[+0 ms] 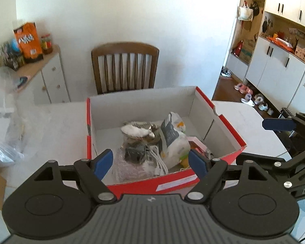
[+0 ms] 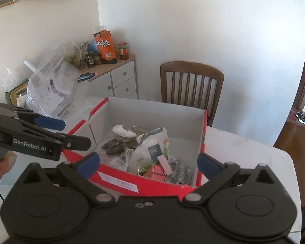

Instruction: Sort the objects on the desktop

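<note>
I note a cardboard box (image 1: 223, 128), glossy red outside, matt white inside. The worktop (image 1: 61, 126) looks smooth, pale stone. My claws carry matt black plastic and blue pads (image 2: 87, 165). The chair (image 2: 191, 81) is varnished wood.

This is a lived-in home, a dining corner by the look of it: a wooden slat-back chair (image 1: 125, 67) stands against a plain white wall, a low drawer cabinet (image 2: 120, 79) carries a jar and an orange snack bag (image 2: 105, 46) (Chinese lettering on it), and tall white cupboards (image 1: 274, 61) hold bags and ornaments, with small shoes (image 1: 252, 97) lined up on the wood floor.
</note>
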`<state>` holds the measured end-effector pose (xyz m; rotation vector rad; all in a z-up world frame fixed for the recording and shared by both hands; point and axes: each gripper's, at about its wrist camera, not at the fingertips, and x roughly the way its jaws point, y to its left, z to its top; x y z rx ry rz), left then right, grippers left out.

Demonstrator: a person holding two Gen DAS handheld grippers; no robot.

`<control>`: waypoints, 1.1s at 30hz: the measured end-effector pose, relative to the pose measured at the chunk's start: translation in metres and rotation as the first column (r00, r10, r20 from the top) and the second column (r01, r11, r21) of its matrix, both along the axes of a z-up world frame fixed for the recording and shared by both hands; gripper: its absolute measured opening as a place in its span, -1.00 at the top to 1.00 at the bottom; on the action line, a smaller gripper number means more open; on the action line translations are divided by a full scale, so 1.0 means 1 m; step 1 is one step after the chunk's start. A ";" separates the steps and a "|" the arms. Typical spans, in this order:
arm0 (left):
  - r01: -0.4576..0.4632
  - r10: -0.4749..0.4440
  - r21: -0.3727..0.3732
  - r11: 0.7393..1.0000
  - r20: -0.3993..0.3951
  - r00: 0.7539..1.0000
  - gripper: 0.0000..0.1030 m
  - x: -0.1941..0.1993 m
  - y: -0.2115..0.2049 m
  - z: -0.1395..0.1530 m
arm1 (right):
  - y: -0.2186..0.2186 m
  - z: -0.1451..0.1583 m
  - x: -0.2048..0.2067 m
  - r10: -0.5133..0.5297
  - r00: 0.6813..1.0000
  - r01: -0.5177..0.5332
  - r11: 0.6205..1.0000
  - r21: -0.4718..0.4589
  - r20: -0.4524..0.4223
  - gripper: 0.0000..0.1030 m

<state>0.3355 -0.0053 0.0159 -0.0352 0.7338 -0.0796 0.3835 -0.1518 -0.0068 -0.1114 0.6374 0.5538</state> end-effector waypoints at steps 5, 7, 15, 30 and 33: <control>-0.008 0.008 0.053 0.999 0.004 1.000 -0.83 -0.007 -0.006 -0.001 | -0.005 0.000 -0.007 -0.007 1.000 0.007 1.000 0.003 0.010 -0.99; -0.019 0.019 0.092 0.996 0.003 1.000 -1.00 -0.009 -0.010 -0.002 | -0.007 0.001 -0.009 -0.007 1.000 0.007 1.000 0.009 0.011 -0.99; -0.028 0.028 0.118 0.993 -0.006 1.000 -1.00 -0.013 -0.008 -0.007 | -0.010 0.006 -0.018 -0.013 1.000 0.013 1.000 0.023 0.021 -0.99; 0.006 -0.004 0.082 0.997 -0.031 1.000 -1.00 -0.020 -0.011 -0.010 | -0.009 0.000 -0.020 -0.031 1.000 0.031 0.999 0.012 0.002 -0.99; 0.012 -0.010 0.077 0.997 -0.035 0.999 -1.00 -0.021 -0.012 -0.011 | -0.009 -0.002 -0.021 -0.036 0.999 0.037 0.999 0.015 -0.007 -0.99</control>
